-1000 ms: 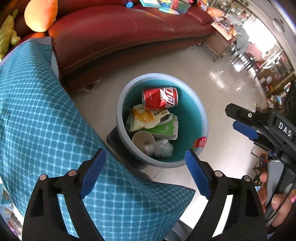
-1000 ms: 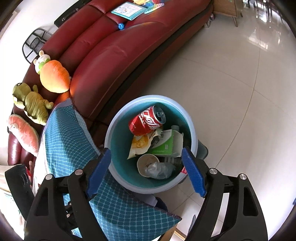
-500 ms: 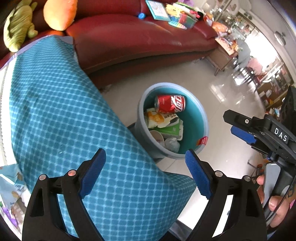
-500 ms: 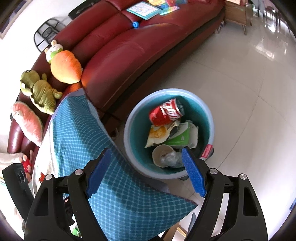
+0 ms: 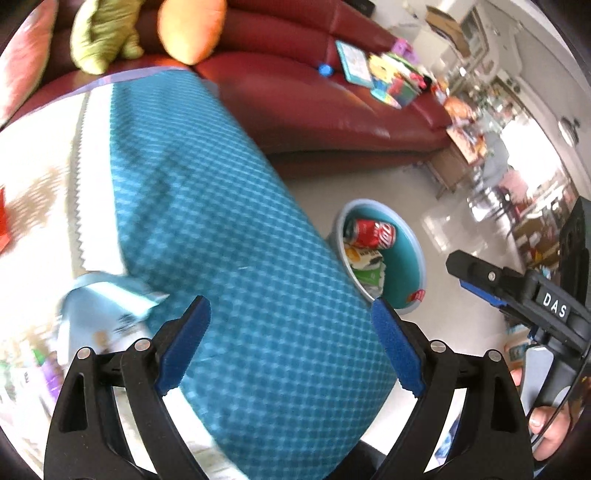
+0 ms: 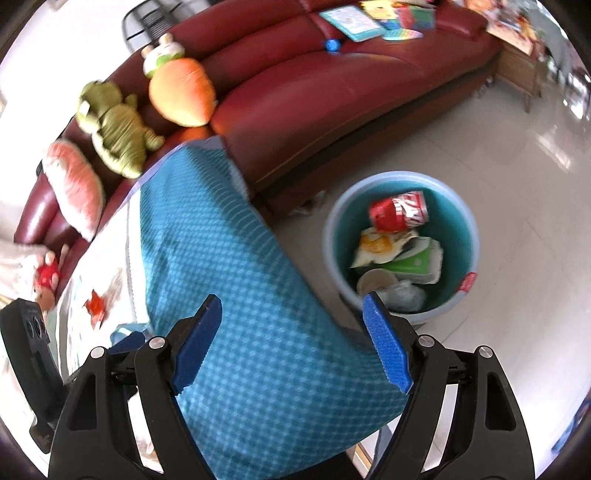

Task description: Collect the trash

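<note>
A round blue bin (image 6: 400, 243) (image 5: 402, 284) stands on the floor beside the cloth-covered table. Inside lie a red soda can (image 6: 399, 214) (image 5: 371, 233), a yellow snack wrapper (image 6: 380, 245), a green carton (image 6: 417, 262) and a paper cup (image 6: 375, 280). My left gripper (image 5: 291, 339) hangs open over the teal checked tablecloth (image 5: 229, 236), nothing between its blue pads. My right gripper (image 6: 293, 339) is open too, above the cloth's hanging corner (image 6: 258, 332), left of the bin. Blurred light-blue paper (image 5: 107, 306) lies on the table by the left finger.
A dark red sofa (image 6: 332, 92) runs behind the bin, bearing plush toys (image 6: 118, 125), an orange cushion (image 6: 183, 92) and books (image 6: 351, 18). Shiny tiled floor (image 6: 517, 184) spreads to the right. The other gripper (image 5: 524, 295), held by a hand, shows at the left view's right edge.
Both grippers have pulled back and up from over the bin toward the table; the bin has shrunk and slid right, and the tablecloth now fills the space under both open grippers.
</note>
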Demonstrator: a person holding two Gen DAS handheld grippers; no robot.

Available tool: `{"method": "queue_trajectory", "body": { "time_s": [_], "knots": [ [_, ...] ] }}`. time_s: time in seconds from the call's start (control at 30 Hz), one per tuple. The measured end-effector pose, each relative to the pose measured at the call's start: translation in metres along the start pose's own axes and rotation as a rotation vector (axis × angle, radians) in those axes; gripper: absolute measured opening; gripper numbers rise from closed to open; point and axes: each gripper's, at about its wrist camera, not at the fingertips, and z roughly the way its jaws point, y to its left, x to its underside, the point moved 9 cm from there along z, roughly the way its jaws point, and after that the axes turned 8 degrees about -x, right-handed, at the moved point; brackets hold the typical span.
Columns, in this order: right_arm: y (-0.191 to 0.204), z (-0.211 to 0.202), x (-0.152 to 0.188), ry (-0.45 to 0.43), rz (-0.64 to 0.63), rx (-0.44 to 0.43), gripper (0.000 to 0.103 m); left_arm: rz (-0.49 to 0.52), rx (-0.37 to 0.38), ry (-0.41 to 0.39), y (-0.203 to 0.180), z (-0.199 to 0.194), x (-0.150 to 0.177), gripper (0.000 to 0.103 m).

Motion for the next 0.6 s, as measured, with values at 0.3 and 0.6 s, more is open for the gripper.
{"method": "queue_trajectory", "body": {
  "time_s": [0.3,0.6],
  "knots": [
    [0.086,0.024,0.030,0.071,-0.121,-0.040,0.077,-0.096,-0.085,-0.057,0.095,-0.048,0.015,0.090],
    [0.168,0.056,0.069,0.188,-0.291,-0.082,0.077,-0.200,-0.213,-0.075,0.204,-0.093,0.052,0.091]
  ]
}}
